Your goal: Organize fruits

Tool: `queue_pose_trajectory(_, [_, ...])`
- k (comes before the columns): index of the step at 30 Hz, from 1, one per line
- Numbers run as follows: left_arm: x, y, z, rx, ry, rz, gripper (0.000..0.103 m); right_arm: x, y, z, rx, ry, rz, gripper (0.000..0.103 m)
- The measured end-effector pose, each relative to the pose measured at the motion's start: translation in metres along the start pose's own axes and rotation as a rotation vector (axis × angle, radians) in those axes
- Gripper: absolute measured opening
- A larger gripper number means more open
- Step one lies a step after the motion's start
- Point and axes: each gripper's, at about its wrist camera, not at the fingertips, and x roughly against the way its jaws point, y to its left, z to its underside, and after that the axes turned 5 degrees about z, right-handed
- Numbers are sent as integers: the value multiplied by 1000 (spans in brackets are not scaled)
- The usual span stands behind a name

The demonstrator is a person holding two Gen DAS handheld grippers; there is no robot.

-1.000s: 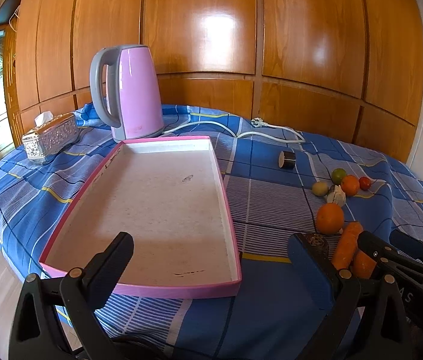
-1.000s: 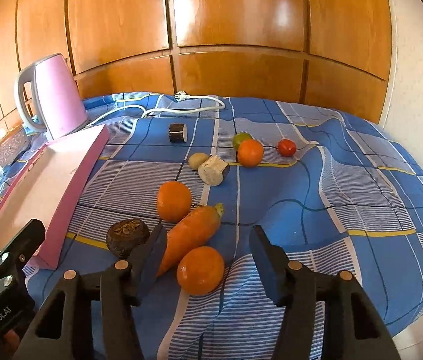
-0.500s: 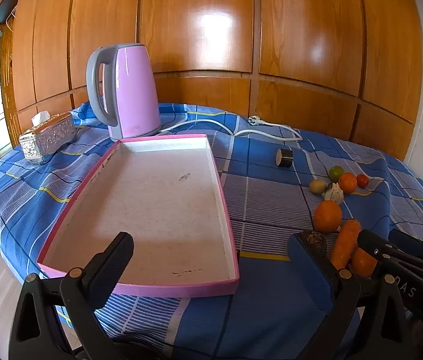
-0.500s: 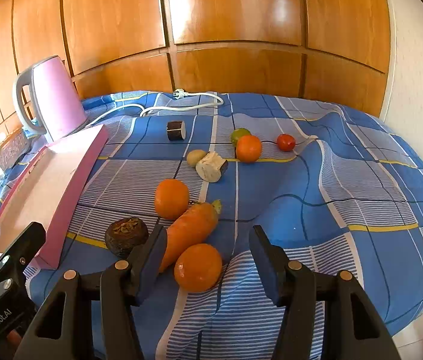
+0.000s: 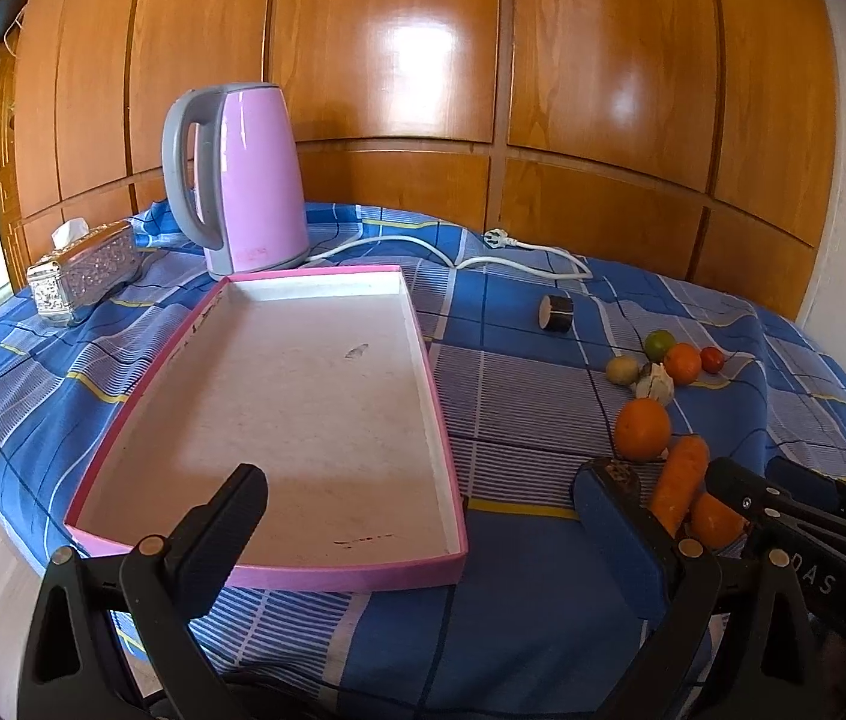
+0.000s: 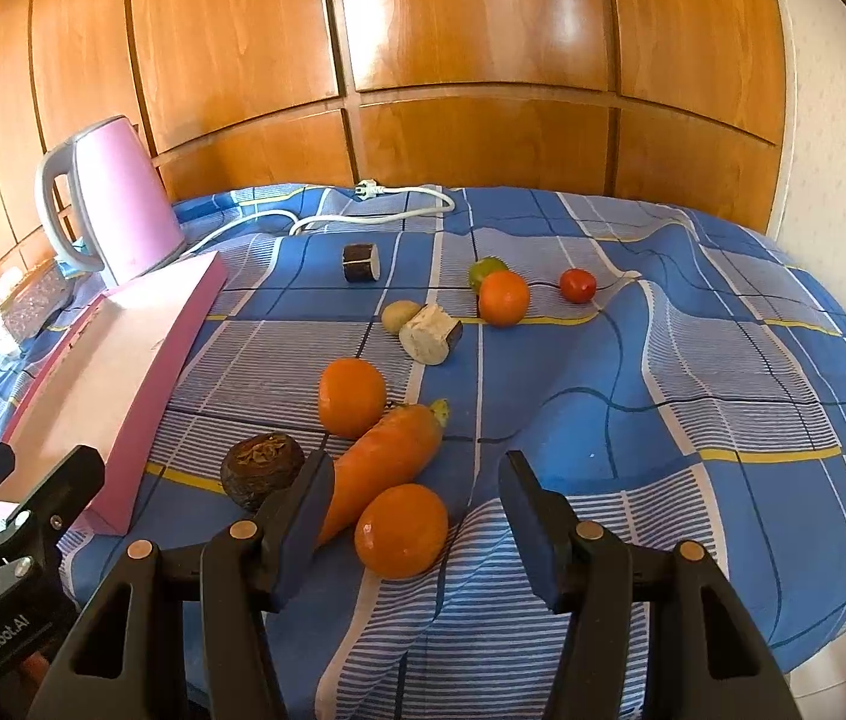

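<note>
Since 1 s ago both grippers have barely moved; the fruit sits slightly lower in the right wrist view, nothing on the surface has shifted. Right gripper [image 6: 411, 504] hovers with jaws wide apart, holding nothing, the nearest orange [image 6: 402, 531] between them at the near edge of the surface. Carrot [image 6: 384, 468] lies diagonally just behind it, touching or nearly so; its lower end runs behind the left jaw. Dark brown wrinkled fruit [image 6: 261, 468] sits just left of the carrot, second orange [image 6: 352, 398] just beyond the carrot tip. Farther back: cut white chunk [image 6: 430, 336] beside a small yellowish fruit [image 6: 401, 317], third orange [image 6: 503, 297] in front of a green fruit [image 6: 485, 269], small red fruit [image 6: 578, 285] to their right, dark cut piece [image 6: 360, 263] apart toward the far edge. Left gripper [image 5: 417, 516] also has jaws wide open and empty, above the near edge of the pink tray [image 5: 363, 576], which occupies the left half of the surface with no fruit in it. Pink kettle [image 5: 243, 180] stands at the tray's far end, white cord [image 5: 519, 258] trailing right, silver tissue box [image 5: 84, 279] at the far left corner.
</note>
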Motion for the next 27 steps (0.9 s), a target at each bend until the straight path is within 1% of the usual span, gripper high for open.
queue_pose_trajectory(4, [-1, 1, 0, 7, 9, -2, 103, 3, -2, -1, -4, 0, -30, 58])
queue_pose_trajectory(6, [-2, 2, 0, 13, 11, 0, 103, 5, -10, -3, -38, 4, -46, 58])
queue_pose_trajectory(9, [-4, 4, 0, 21, 19, 3, 103, 6, -24, -7, -95, 13, -60, 52])
queue_pose_trajectory(12, [-4, 5, -1, 30, 16, 16, 103, 8, -44, -10, -149, 22, -75, 51])
queue_pose_trajectory(14, [-3, 5, -2, 35, 7, 32, 103, 9, -49, -11, -155, 31, -97, 50])
queue_pose_trajectory(17, [-1, 4, -3, 32, -10, 69, 103, 8, -46, -12, -108, 64, -154, 50])
queue_pose_trajectory(18, [-1, 3, -3, 28, -10, 76, 103, 7, -41, -11, -74, 77, -174, 50])
queue_pose_trajectory(23, [1, -5, -3, -5, -19, 133, 103, 4, -23, -7, 22, 104, -179, 50])
queue_pose_trajectory(25, [0, -6, -3, -15, -8, 134, 103, 1, -17, -5, 55, 123, -157, 50])
queue_pose_trajectory(26, [-2, -6, -3, -13, 5, 130, 103, -2, -15, -4, 64, 137, -154, 48])
queue_pose_trajectory(27, [-3, -4, -2, -6, 21, 130, 103, -4, -14, -3, 67, 149, -157, 43])
